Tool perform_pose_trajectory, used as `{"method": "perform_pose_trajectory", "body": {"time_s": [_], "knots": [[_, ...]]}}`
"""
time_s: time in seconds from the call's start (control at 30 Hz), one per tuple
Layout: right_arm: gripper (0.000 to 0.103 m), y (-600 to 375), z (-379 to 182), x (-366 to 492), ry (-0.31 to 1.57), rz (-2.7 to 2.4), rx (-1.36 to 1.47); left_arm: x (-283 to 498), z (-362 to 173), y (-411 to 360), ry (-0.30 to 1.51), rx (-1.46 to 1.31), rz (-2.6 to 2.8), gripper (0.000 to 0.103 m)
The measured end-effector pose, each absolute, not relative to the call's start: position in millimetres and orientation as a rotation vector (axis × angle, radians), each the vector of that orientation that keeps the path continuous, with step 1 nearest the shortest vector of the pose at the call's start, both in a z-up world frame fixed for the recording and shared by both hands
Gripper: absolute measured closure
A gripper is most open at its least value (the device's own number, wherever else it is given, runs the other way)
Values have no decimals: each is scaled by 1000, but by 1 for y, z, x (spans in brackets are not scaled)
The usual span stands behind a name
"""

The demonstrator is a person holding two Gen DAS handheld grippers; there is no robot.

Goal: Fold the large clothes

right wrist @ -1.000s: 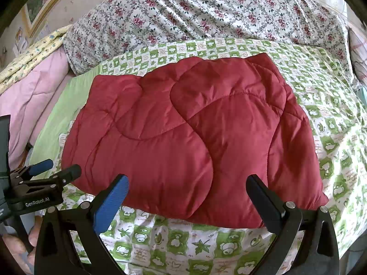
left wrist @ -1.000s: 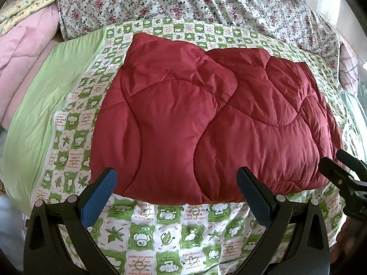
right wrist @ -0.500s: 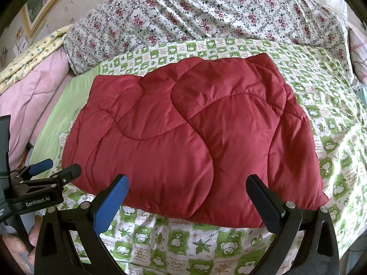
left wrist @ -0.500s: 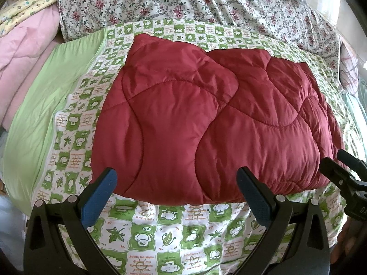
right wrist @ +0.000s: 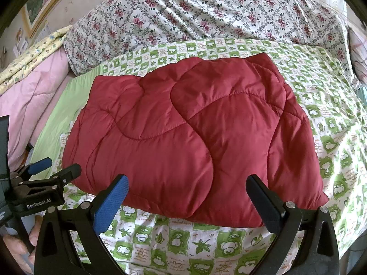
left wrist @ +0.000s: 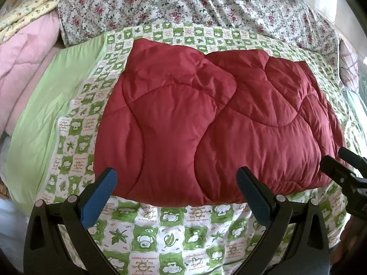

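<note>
A dark red quilted padded garment (left wrist: 206, 123) (right wrist: 190, 133) lies folded into a thick rectangle on the green-and-white checked sheet (left wrist: 160, 236) (right wrist: 183, 243). My left gripper (left wrist: 176, 178) is open just short of its near edge, nothing between the fingers. My right gripper (right wrist: 188, 185) is open too, held before the near edge toward the garment's right half. Each gripper shows in the other's view: the right gripper (left wrist: 344, 167) at the far right, the left gripper (right wrist: 52, 167) at the far left, with a hand (right wrist: 20, 249) below it.
A floral quilt (left wrist: 195, 4) (right wrist: 218, 16) is piled behind the garment. Pink bedding (left wrist: 23, 57) (right wrist: 29, 96) and a yellow patterned cloth (left wrist: 27, 13) lie at the left. A plain green strip (left wrist: 50, 105) borders the sheet. A framed picture (right wrist: 43, 6) hangs at upper left.
Almost nothing: the left wrist view shifts slightly, the garment sitting a little lower in frame. Both grippers stay open and the garment lies still.
</note>
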State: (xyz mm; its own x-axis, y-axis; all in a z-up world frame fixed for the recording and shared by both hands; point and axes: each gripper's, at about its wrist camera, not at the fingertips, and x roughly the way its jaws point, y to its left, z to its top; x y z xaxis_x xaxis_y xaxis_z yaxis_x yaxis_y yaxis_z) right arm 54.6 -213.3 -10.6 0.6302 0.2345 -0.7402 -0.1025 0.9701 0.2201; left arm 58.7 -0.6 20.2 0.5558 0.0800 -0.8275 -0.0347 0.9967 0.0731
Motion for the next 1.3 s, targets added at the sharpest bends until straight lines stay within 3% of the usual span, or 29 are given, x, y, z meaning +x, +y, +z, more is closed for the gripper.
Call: {"method": "perform_pose_trajectory", "body": {"time_s": [1.3], "knots": [[0,-218,-7,54,863,193,175,59,22,-2,976,51,70,0]]}}
